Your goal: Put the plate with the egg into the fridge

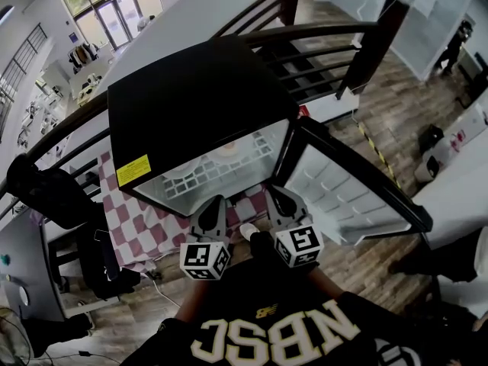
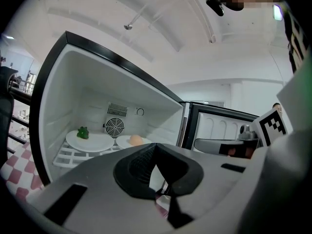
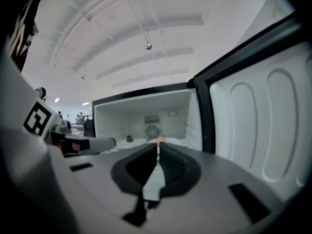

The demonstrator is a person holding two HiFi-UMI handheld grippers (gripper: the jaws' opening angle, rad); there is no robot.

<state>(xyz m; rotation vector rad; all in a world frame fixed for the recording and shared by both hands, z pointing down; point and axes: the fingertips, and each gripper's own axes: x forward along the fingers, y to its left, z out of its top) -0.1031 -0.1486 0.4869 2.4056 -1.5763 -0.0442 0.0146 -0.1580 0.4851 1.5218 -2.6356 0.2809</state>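
Hovering before the open fridge (image 1: 191, 97), the left gripper (image 2: 155, 147) and right gripper (image 3: 158, 143) are holding their fingers pressed together, empty (the plate (image 2: 123, 142) with the egg (image 2: 136, 140) is sitting inside).

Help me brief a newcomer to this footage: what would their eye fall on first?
The black fridge stands in the middle of the head view, its door swung open to the right. On its wire shelf sit a white left plate bearing a green item and a right plate bearing the egg. The left claw and right claw hover shut and empty before it.
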